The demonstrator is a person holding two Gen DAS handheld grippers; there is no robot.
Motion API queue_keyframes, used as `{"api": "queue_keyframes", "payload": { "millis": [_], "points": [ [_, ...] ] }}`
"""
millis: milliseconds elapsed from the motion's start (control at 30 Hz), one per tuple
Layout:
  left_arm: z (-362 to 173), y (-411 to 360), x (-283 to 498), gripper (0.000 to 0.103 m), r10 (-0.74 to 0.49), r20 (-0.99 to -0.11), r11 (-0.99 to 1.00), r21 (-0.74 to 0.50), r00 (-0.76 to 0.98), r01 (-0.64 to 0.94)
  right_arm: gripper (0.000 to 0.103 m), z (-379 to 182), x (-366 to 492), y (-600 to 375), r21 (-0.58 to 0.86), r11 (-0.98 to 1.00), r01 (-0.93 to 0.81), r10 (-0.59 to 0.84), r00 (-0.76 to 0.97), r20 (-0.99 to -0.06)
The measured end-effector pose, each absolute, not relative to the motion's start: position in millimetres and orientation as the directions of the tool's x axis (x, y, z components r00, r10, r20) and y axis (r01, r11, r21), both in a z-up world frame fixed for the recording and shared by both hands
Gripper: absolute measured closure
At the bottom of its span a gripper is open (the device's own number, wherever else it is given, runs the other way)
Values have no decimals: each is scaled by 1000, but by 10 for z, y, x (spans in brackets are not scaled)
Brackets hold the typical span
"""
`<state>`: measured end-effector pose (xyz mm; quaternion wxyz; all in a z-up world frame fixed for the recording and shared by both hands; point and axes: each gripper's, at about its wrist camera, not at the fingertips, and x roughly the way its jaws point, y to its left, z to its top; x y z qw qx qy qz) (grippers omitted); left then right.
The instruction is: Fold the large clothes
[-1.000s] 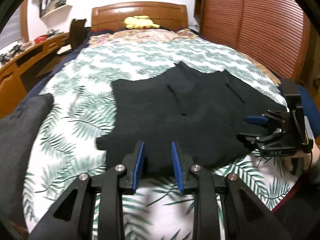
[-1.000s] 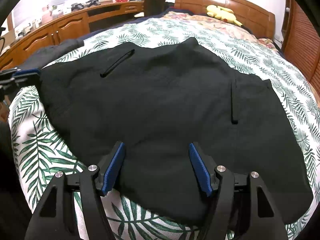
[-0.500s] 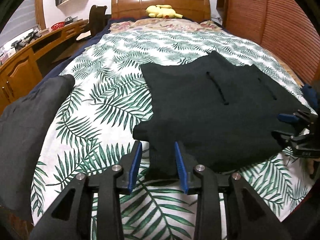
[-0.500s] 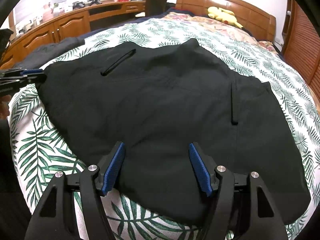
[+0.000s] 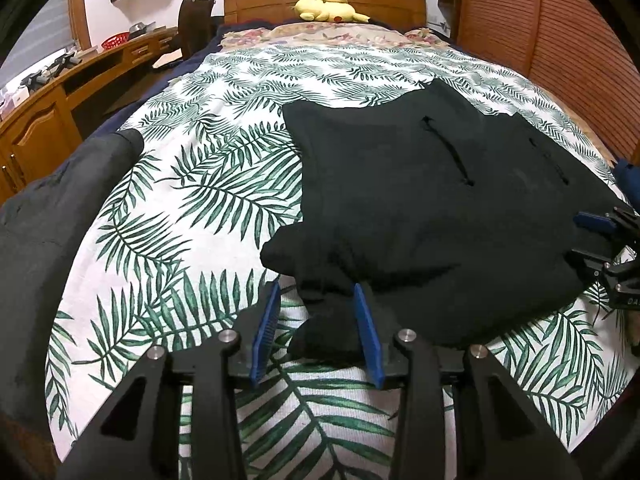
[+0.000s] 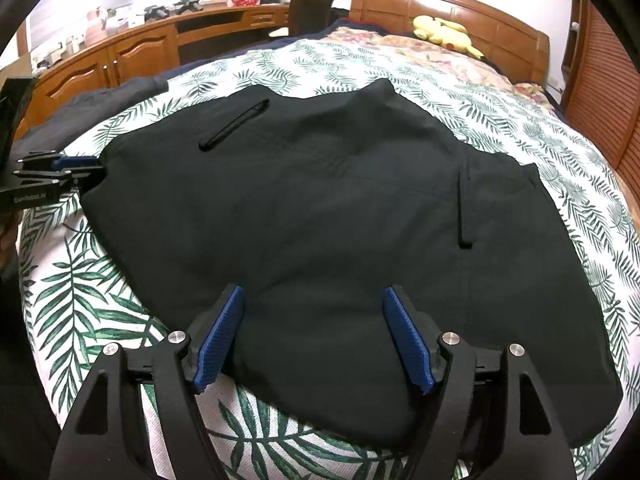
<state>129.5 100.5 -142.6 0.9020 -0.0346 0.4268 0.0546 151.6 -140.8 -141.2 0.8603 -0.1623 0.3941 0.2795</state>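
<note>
Left wrist view: black garment [image 5: 440,208] corner now bunched between left gripper [image 5: 318,328] fingers, not clamped, pulled off the leaf-print bed [image 5: 192,216] versus a second ago; right gripper [image 6: 314,336] spread wide over near hem, ungrasped — fold lift judged starting.

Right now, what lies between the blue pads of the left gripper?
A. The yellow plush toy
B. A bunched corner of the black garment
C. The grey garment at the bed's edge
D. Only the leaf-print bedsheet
B: in the left wrist view, a bunched corner of the black garment sits between the spread fingers of the left gripper, which have not closed on it.
</note>
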Motion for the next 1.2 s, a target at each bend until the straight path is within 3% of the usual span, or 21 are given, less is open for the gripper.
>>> {"api": "queue_keyframes", "payload": {
  "millis": [167, 367, 400, 467, 500, 700, 867, 1200],
  "points": [
    [-1385, 1077, 1209, 66, -49, -777, 975, -175, 628, -140, 29, -1411, 1514, -1405, -60, 791, -609, 352, 533, -769],
    [-1448, 1072, 1183, 66, -63, -778, 969, -198, 626, -149, 28, -1416, 1510, -1406, -68, 787, -613, 351, 536, -768],
    [-1442, 1077, 1181, 69, -69, -777, 969, -202, 626, -145, 28, -1416, 1504, -1412, -67, 786, -614, 352, 536, -767],
    [-1390, 1070, 1190, 92, -71, -774, 971, -198, 629, -135, 28, -1414, 1506, -1412, -65, 785, -616, 354, 532, -769],
    [-1332, 1060, 1192, 94, -75, -768, 972, -200, 637, -126, 28, -1412, 1503, -1415, -64, 784, -618, 355, 530, -770],
    [-622, 703, 1236, 100, -35, -678, 994, -98, 735, -43, 28, -1394, 1519, -1483, -35, 776, -629, 377, 508, -775],
    [29, 95, 1448, 102, -104, -608, 994, -43, 787, 98, 29, -1270, 1458, -1740, -7, 789, -615, 400, 522, -753],
    [324, -1355, 2002, 103, -247, -593, 941, 42, 767, 336, 32, -1024, 1385, -2855, -6, 898, -439, 312, 649, -694]
  ]
}}
